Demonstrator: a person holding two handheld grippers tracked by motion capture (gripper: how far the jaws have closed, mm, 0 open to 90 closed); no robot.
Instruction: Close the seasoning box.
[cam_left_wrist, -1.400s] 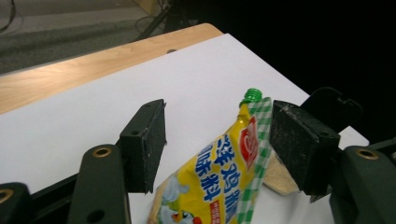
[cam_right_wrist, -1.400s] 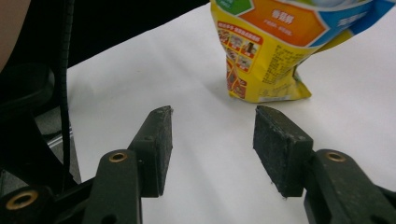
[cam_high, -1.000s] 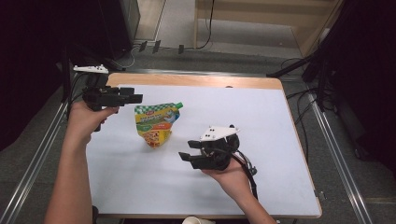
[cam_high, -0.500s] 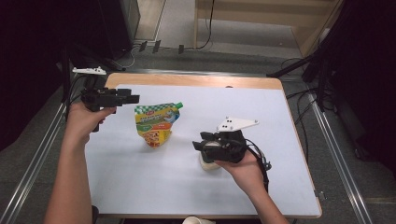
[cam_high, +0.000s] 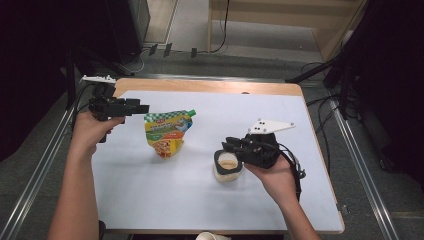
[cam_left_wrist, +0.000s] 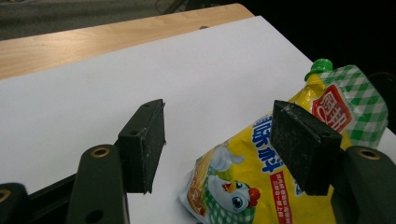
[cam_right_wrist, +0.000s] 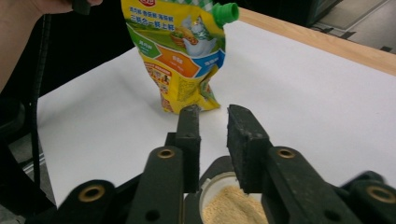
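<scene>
- High view: pouch (cam_high: 167, 132) lying on the white sheet (cam_high: 200, 200), at about 10 o'clock from the middle of the sheet, green cap (cam_high: 190, 113) pointing toward 2 o'clock.
- Left gripper (cam_high: 144, 108) held level at 9 o'clock of the pouch, just beside its top edge, jaws pointing toward 3 o'clock, apart from the pouch.
- Small jar (cam_high: 228, 166) of tan powder standing upright at 4 o'clock from the pouch, well apart from it.
- Right gripper (cam_high: 228, 148) at the jar's rim on its 1 o'clock side, the hand (cam_high: 274, 180) coming in from 5 o'clock.
- Left gripper view: left gripper (cam_left_wrist: 217, 109) with jaws spread wide, nothing between the pads but bare sheet.
- Pouch (cam_left_wrist: 243, 158) lying low at 4 o'clock, partly behind the right-hand jaw, cap (cam_left_wrist: 321, 65) at 2 o'clock.
- Right gripper view: right gripper (cam_right_wrist: 214, 112) with jaws just closing, now down to a narrow gap, the tips showing bare sheet between them.
- Jar (cam_right_wrist: 233, 205) right under the jaw roots at 6 o'clock, its rim at the gap; cannot tell whether the pads press on it.
- Pouch (cam_right_wrist: 180, 51) beyond the tips at 12 o'clock.
</scene>
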